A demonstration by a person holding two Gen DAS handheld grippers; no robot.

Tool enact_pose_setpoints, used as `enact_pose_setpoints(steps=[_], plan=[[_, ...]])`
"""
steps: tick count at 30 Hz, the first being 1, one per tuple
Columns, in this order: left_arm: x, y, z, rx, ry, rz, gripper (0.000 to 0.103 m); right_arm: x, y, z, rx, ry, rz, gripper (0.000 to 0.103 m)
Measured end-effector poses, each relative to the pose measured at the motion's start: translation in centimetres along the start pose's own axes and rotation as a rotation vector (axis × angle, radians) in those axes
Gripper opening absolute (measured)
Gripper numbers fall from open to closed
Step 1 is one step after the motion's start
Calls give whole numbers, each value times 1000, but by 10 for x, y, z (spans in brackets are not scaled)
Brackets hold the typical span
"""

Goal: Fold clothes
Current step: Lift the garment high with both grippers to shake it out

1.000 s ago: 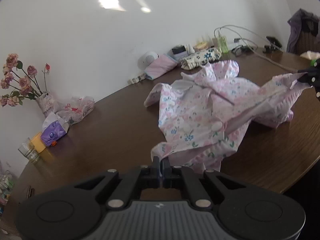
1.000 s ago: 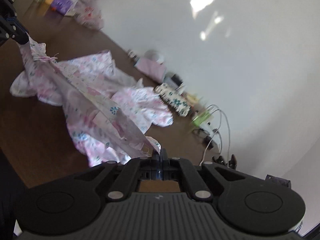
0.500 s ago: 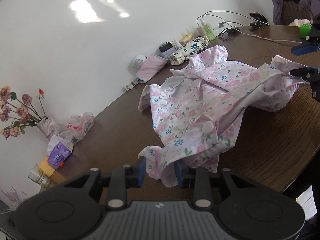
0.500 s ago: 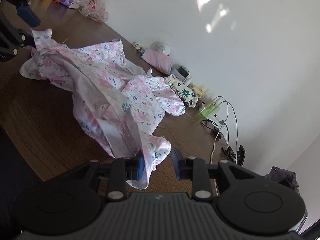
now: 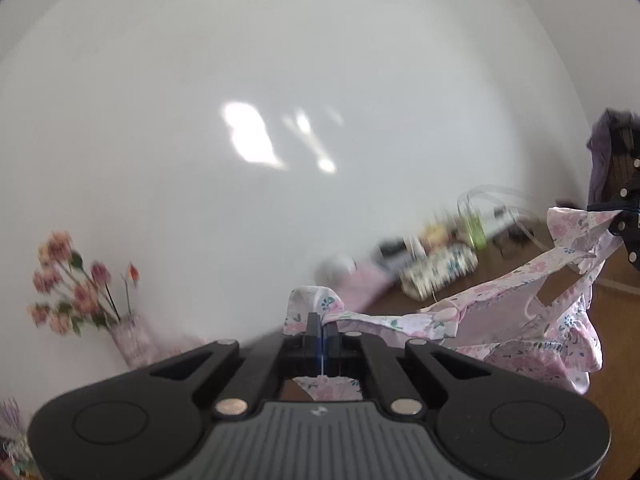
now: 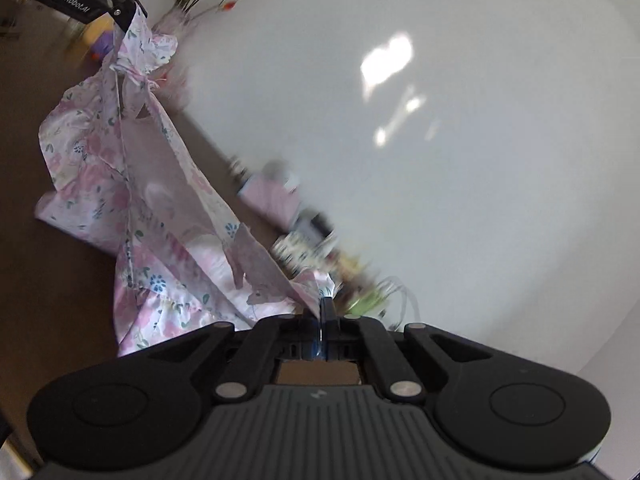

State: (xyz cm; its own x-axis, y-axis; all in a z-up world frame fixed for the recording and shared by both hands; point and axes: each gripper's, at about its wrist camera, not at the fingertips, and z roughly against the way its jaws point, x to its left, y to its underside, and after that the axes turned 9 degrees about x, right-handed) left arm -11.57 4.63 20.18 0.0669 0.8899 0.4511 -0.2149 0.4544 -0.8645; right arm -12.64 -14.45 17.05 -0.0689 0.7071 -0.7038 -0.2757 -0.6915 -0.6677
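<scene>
A pink floral garment (image 5: 520,320) hangs stretched between my two grippers above the brown table (image 5: 616,320). My left gripper (image 5: 321,330) is shut on one edge of it. My right gripper (image 6: 323,320) is shut on the other edge; the garment (image 6: 152,184) runs away from it toward the left gripper (image 6: 124,20) at the upper left. In the left wrist view the right gripper (image 5: 616,220) shows at the far right, pinching the cloth. The lower part of the garment sags toward the table.
A vase of pink flowers (image 5: 80,300) stands at the left by the white wall. Along the wall lie a pink pouch (image 6: 272,196), a floral pouch (image 5: 440,272), a green bottle (image 5: 474,228) and cables. A chair with purple cloth (image 5: 608,160) is far right.
Both grippers were open around the garment's edges half a second ago; now both are shut on it and have lifted it off the table, stretching it between them.
</scene>
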Motion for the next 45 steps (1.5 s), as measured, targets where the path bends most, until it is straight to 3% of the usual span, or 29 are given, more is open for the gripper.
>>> enact_pose_setpoints(steps=[6,8,12,15,19,24,27,31,33,36,38,41,42,43,45], plan=[[52,-109,64,-336,-184,-50,0,-111,-97,76,-340,289,-5,1],[64,-135,85,-420,-230,-52,0,-139,-118,97,-407,336,-6,1],[86,-166,107,-497,-224,-49,0,-178,-150,119,-471,441,27,1],[95,-176,100,-484,-204,-38,0,-196,-161,115,-445,378,15,1],[91,-176,54,-394,-173,-56,0,-190,-169,77,-384,321,38,2],[76,-173,-42,-248,-161,-81,0,-160,-183,-20,-267,272,88,1],[69,-176,-97,-219,-218,-85,0,-145,-193,-83,-229,291,93,1],[72,-194,-123,-300,-349,-100,0,-147,-212,-120,-265,360,37,1],[78,-204,-111,-376,-427,-97,0,-158,-221,-110,-330,403,-8,1],[90,-209,-79,-455,-439,-43,1,-169,-224,-72,-421,471,-28,2],[90,-197,-60,-490,-459,-42,1,-169,-217,-46,-451,481,-33,2],[70,-153,-40,-447,-446,-91,4,-152,-185,-18,-441,440,-10,2],[61,-130,-35,-403,-412,-98,8,-142,-172,-12,-420,419,7,2],[50,-104,-32,-336,-364,-106,12,-125,-151,-11,-356,339,23,3],[29,-39,-24,-146,-188,-56,15,-90,-106,-13,-211,157,54,4]])
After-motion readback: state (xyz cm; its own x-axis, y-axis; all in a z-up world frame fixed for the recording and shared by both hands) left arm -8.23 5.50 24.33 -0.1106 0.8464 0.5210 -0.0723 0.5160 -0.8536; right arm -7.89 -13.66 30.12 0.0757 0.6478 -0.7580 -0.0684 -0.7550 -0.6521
